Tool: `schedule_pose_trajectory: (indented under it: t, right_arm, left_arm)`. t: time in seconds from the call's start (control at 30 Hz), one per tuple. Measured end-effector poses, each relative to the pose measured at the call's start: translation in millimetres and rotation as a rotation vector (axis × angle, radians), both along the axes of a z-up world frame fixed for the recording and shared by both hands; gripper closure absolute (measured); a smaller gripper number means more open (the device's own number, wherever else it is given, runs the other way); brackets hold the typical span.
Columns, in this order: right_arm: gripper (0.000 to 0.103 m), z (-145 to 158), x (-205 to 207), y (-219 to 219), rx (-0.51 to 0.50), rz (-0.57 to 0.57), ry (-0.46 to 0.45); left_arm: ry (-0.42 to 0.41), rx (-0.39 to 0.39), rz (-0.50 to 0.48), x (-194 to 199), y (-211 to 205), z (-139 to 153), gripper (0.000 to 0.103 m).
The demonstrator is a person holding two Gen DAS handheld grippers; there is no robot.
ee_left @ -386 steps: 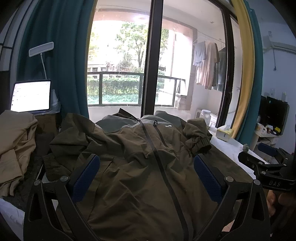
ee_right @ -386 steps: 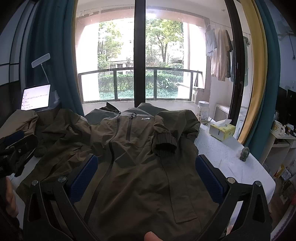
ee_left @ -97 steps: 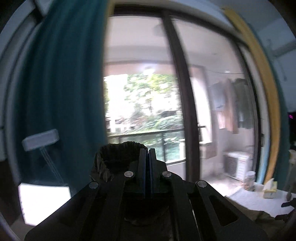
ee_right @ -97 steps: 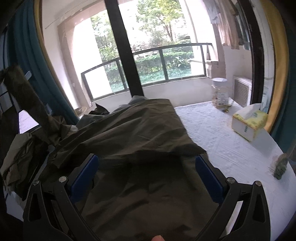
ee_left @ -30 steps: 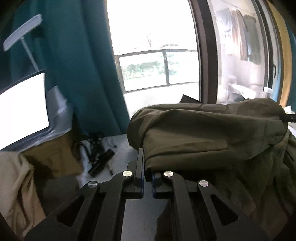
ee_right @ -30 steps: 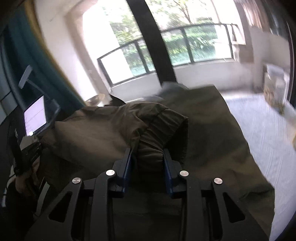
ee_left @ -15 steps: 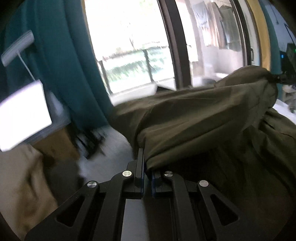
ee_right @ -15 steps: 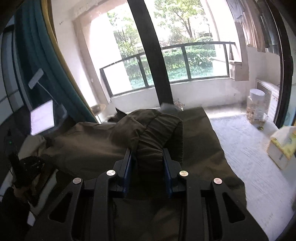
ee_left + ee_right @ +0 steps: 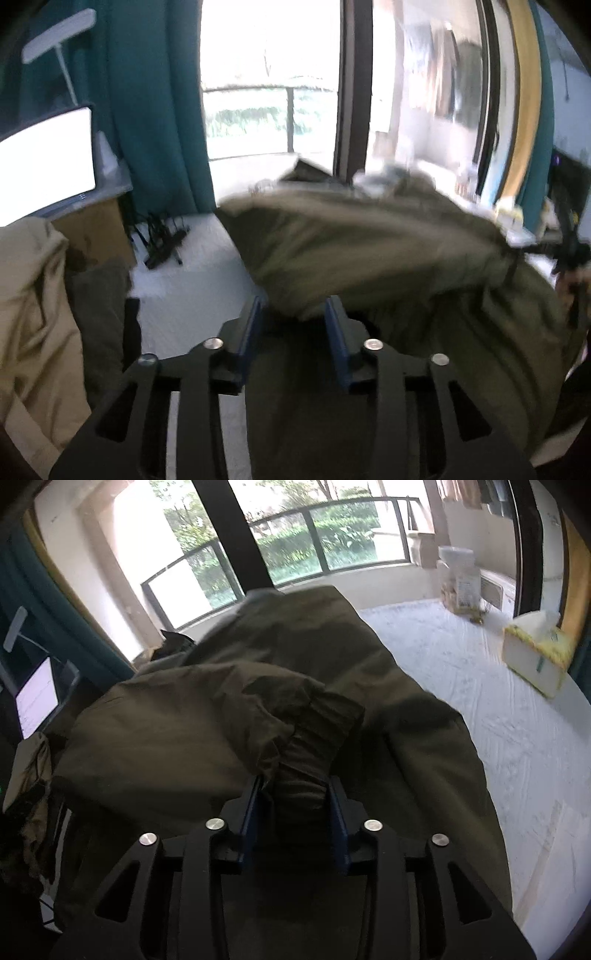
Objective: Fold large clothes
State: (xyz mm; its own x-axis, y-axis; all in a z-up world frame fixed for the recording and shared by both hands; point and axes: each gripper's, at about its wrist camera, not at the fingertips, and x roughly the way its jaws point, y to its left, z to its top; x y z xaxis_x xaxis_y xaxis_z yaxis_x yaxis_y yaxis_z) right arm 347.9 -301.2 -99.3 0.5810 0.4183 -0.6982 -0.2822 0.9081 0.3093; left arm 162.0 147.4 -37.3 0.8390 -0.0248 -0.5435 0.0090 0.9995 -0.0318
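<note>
An olive-green jacket point(image 9: 388, 672) lies on the white-covered table point(image 9: 517, 716), its left sleeve point(image 9: 369, 243) drawn across the body. My right gripper point(image 9: 295, 794) is shut on the sleeve's ribbed cuff point(image 9: 310, 753), low over the jacket. My left gripper point(image 9: 293, 314) has its jaws partly apart around the sleeve's near fold, the blue pads point(image 9: 334, 325) either side of the cloth. The right gripper shows at the far right of the left wrist view point(image 9: 569, 251).
A tan garment point(image 9: 29, 314) is heaped at the left. A lit tablet point(image 9: 44, 166) and black cables point(image 9: 162, 243) lie near the teal curtain point(image 9: 162, 110). A tissue box point(image 9: 535, 653) and a jar point(image 9: 461, 579) stand at the right.
My left gripper's jaws have opened from pinching the sleeve fold to standing apart around it. My right gripper has lowered the cuff toward the jacket body, still shut on it.
</note>
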Motion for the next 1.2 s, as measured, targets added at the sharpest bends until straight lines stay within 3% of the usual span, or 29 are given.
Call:
schedule_pose_trajectory:
  t: [0.13,0.2,0.33,0.43,0.67,0.8,0.97,1.03,1.2]
  right_arm:
    - [0.054,6.6,-2.9,-4.4,-0.018,-0.036,-0.037]
    - [0.051,12.7,-3.6,-11.3,-0.026,-0.069,-0.06]
    - [0.051,27.1,-2.8,-24.9,0.0,-0.118,-0.107]
    - [0.051,34.3,1.0,-22.8,0.015,-0.111,-0.136]
    - [0.051,25.1,12.2,23.6,-0.02,0.044,-0.154]
    - [0.051,1.4,26.3,46.3,-0.105,0.071,-0.109]
    - [0.051,-19.0,39.0,41.3,-0.143,0.022,-0.036]
    - [0.051,-21.3,39.8,36.8,-0.165,0.001,-0.029]
    - [0.051,-18.2,37.4,26.0,-0.162,-0.032,-0.018]
  left_arm:
    - [-0.089,-0.077,-0.035,16.2,-8.5,26.9,0.056]
    - [-0.088,-0.068,-0.048,33.4,-19.7,30.9,0.055]
    - [-0.007,-0.043,-0.102,76.4,-45.4,21.5,0.055]
    - [0.098,-0.006,-0.127,103.3,-59.2,-5.1,0.055]
    - [0.299,-0.061,-0.096,136.3,-53.4,-78.0,0.055]
    - [0.297,-0.026,-0.084,137.3,-58.8,-92.0,0.055]
    - [0.309,-0.03,-0.095,139.6,-57.8,-91.4,0.055]
    - [0.306,-0.042,-0.093,138.3,-57.4,-80.9,0.055]
    - [0.176,-0.09,-0.143,121.9,-64.1,-42.3,0.055]
